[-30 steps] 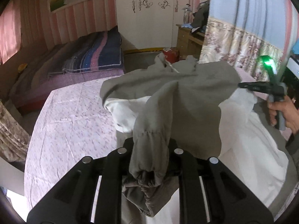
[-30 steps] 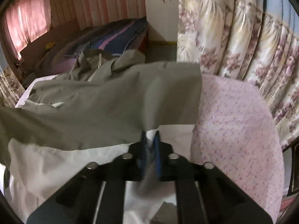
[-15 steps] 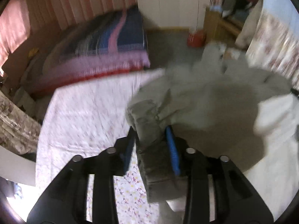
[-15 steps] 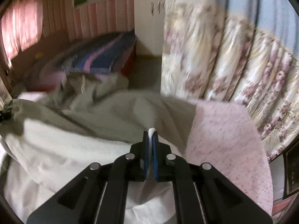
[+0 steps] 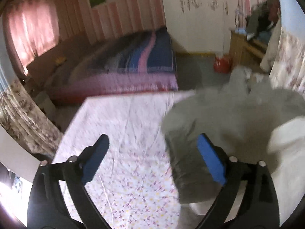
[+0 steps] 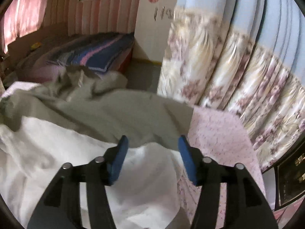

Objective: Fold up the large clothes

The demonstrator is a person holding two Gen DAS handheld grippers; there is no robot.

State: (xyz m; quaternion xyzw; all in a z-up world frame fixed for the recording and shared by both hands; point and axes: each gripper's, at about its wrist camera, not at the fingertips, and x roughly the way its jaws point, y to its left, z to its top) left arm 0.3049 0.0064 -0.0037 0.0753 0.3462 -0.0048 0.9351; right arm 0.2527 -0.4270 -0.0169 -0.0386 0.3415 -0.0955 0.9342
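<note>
Both grippers tilt downward over a bed. The left gripper has its blue-padded fingers spread wide, and the jaws are opening. A grey sleeve of the jacket lies just inside the right-hand finger, touching or nearly touching that pad — not pinched. Between the fingers otherwise is bare bedsheet, pale pink with small flowers.

The right gripper has its jaws parted and opening. Between and just beyond its fingertips lies the garment, loose: grey outer cloth ahead, white lining under and left of the fingers. Neither pad presses it.

Right of the right gripper hangs a flowered curtain, close to the bed's edge. Far beyond both grippers sits a second bed with a striped blue and pink blanket, pink striped walls and a white wardrobe.

Both views are motion-blurred — folds and edges are soft. The jacket's right side runs out of the left view.
</note>
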